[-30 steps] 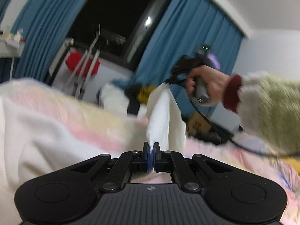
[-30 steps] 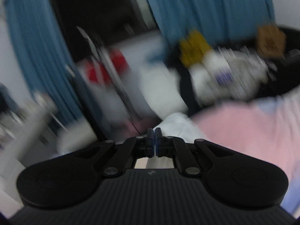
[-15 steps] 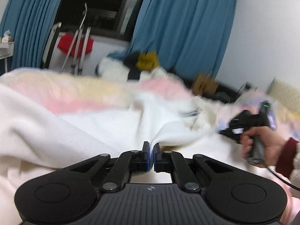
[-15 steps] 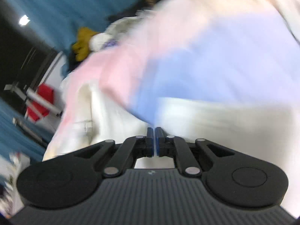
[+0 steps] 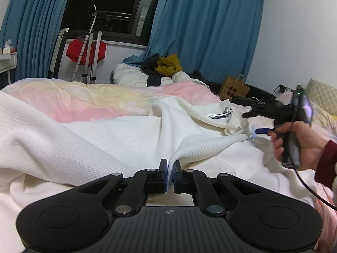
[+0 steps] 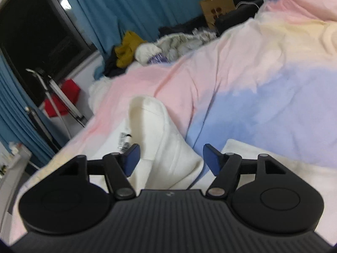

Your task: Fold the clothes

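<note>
A white garment (image 5: pixel 130 139) is pinned by the closed left gripper (image 5: pixel 170 169), anchoring the fold on the pastel bedspread (image 5: pixel 88 99). The right gripper (image 6: pixel 169 158) has just been opened, cloth lying loose between its jaws, apparently to release its corner.

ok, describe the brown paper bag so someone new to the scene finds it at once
Start at the blue curtain right of the dark window, and follow it down to the floor past the bed's far edge. There the brown paper bag stands upright beside a low black object. It is the only brown thing there, with twine handles and a dark dot pattern printed on its front.
</note>
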`<state>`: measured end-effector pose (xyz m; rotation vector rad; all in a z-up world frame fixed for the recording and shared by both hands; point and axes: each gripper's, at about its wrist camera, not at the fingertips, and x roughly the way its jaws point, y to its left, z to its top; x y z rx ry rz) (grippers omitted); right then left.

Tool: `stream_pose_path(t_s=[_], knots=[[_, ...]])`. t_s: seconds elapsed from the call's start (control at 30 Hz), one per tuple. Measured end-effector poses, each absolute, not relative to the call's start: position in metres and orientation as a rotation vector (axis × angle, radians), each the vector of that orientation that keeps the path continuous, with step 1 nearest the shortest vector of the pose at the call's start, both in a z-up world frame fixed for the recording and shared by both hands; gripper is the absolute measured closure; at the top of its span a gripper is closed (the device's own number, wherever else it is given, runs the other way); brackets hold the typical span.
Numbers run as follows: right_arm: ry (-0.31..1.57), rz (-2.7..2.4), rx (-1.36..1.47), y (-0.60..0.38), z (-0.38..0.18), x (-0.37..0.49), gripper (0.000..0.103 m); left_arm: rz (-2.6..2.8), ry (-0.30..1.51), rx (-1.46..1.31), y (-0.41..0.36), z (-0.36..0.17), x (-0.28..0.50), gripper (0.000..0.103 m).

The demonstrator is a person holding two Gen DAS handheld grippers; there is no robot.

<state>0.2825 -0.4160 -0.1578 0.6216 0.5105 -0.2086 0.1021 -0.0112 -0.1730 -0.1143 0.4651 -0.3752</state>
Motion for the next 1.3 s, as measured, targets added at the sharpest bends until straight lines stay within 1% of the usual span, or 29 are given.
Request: stream_pose_path(t_s=[0.03,0.07,0.1,0.13,0.17,0.2,0.27,0.4,0.47,0.5,0.53,0.63,0.7,0.77,0.8,0.83,0.87,0.9,0.93,1.17,1.3], knots=[[0.523,-0.208,0.614,-0.416,-0.158,0.288,0.035,-0.377,0.463,-0.117,-0.011,-0.173,0.102,0.097],[0.525,-0.208,0.603,-0.415,-0.158,0.292,0.053,-0.378,0.462,-0.119,-0.01,-0.173,0.101,0.097],[0.535,-0.221,0.583,-0.414,-0.157,0.297,0.084,-0.381,0.46,-0.123,-0.009,-0.173,0.1,0.097],[0.546,-0.243,0.556,-0.412,-0.154,0.299,0.084,-0.383,0.456,-0.124,-0.008,-0.172,0.099,0.097],[0.526,-0.246,0.541,-0.411,-0.15,0.296,0.089,-0.386,0.448,-0.122,-0.008,-0.172,0.098,0.097],[0.487,-0.241,0.539,-0.413,-0.145,0.294,0.091,-0.388,0.44,-0.119,-0.008,-0.171,0.097,0.096],[0.415,-0.27,0.575,-0.425,-0.137,0.293,0.092,-0.401,0.42,-0.116,-0.009,-0.17,0.097,0.094],[0.299,-0.327,0.764,-0.465,-0.133,0.295,0.092,-0.442,0.37,-0.113,-0.012,-0.166,0.093,0.082],[0.294,-0.389,0.788,-0.476,-0.141,0.297,0.092,-0.449,0.334,-0.099,-0.014,-0.164,0.089,0.07],[0.306,-0.42,0.805,-0.481,-0.149,0.299,0.092,-0.457,0.329,-0.101,-0.014,-0.162,0.088,0.061],[0.337,-0.438,0.837,-0.487,-0.162,0.301,0.092,-0.46,0.335,-0.108,-0.014,-0.162,0.089,0.058],[0.424,-0.455,0.919,-0.497,-0.201,0.302,0.089,-0.462,0.365,-0.12,-0.015,-0.164,0.095,0.056],[0.407,-0.418,0.944,-0.499,-0.21,0.296,0.086,-0.459,0.39,-0.123,-0.016,-0.167,0.101,0.055],[0.404,-0.401,0.94,-0.501,-0.206,0.29,0.079,-0.45,0.417,-0.123,-0.017,-0.171,0.107,0.055],[0.41,-0.401,0.934,-0.5,-0.203,0.285,0.072,-0.445,0.429,-0.131,-0.016,-0.173,0.109,0.055],[0.417,-0.405,0.927,-0.499,-0.198,0.279,0.062,-0.44,0.441,-0.14,-0.014,-0.174,0.112,0.055],[0.425,-0.416,0.922,-0.496,-0.194,0.272,0.058,-0.434,0.453,-0.149,-0.012,-0.176,0.115,0.055],[0.435,-0.427,0.913,-0.492,-0.188,0.265,0.05,-0.429,0.463,-0.163,-0.01,-0.176,0.117,0.055],[0.448,-0.436,0.893,-0.486,-0.181,0.257,0.047,-0.424,0.472,-0.176,-0.007,-0.177,0.118,0.055],[0.526,-0.35,0.735,-0.41,-0.123,0.201,0.046,-0.402,0.487,-0.245,0.013,-0.162,0.111,0.053],[0.554,-0.213,0.727,-0.365,-0.105,0.169,0.045,-0.392,0.46,-0.19,0.02,-0.149,0.097,0.052]])
